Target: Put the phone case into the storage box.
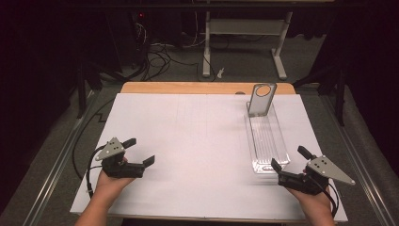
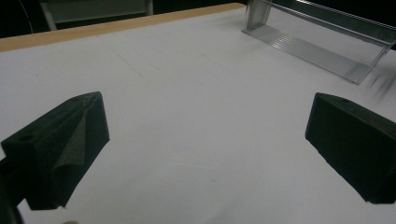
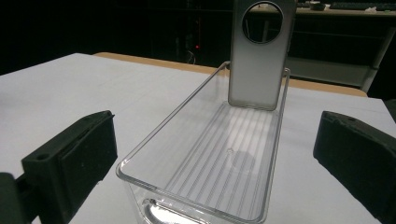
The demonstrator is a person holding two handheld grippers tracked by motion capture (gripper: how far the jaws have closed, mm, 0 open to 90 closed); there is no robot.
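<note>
A long clear plastic bin (image 1: 266, 139) lies on the right half of the white table sheet (image 1: 197, 141). A grey phone-like case (image 1: 261, 99) with a round cut-out stands upright, leaning at the bin's far end (image 3: 261, 56). My right gripper (image 1: 291, 157) is open just before the bin's near end (image 3: 196, 186), its jaws spread wider than the bin. My left gripper (image 1: 139, 150) is open at the left of the sheet with nothing between its jaws (image 2: 205, 149); the bin (image 2: 327, 42) lies far off to its upper right.
A wooden table edge (image 1: 188, 87) runs along the back. Beyond it are a white desk frame (image 1: 244, 37) and loose cables (image 1: 160, 56) on the floor. Metal rails (image 1: 61, 155) flank the table on both sides.
</note>
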